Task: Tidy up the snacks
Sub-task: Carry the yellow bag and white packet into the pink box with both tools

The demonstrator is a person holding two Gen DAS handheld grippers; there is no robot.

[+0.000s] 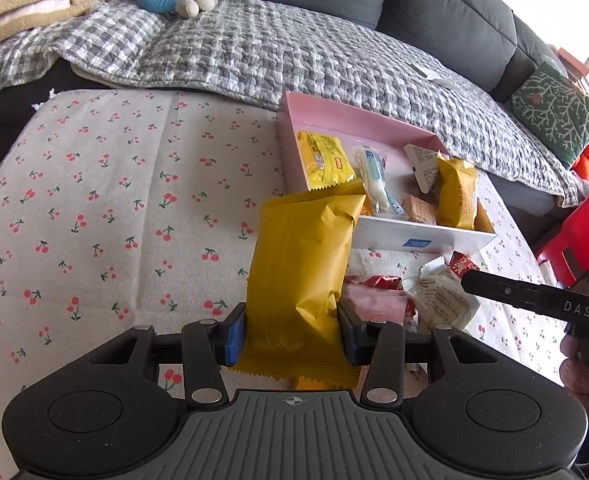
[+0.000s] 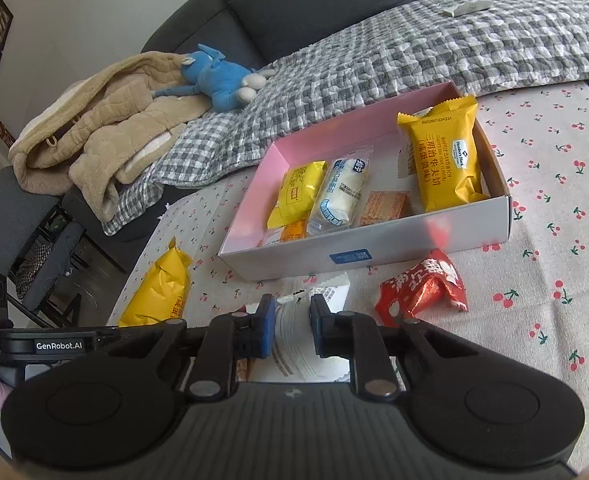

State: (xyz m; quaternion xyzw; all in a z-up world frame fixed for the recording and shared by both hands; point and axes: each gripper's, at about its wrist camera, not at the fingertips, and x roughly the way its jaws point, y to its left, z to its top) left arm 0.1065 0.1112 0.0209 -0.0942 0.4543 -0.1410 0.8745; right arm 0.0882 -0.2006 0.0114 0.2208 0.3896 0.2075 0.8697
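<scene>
Left tongs (image 1: 292,338) grip the yellow snack packet (image 1: 302,264) upright, lengthwise.

Tablecloth (image 2: 554,184) is off-white with little red cherries on green stems. The box (image 2: 374,240) is pink inside, white outside, with a small blue label on the near wall. Snack packs in it are mostly yellow, one see-through white with blue print, one orange. The big wrapper (image 1: 298,272) up close is mustard yellow, and the one (image 2: 422,288) on the cloth is red with white writing. Sofa throw (image 1: 278,48) is grey-and-white check, plush toy (image 2: 218,76) is blue, blanket (image 2: 94,128) tan.
</scene>
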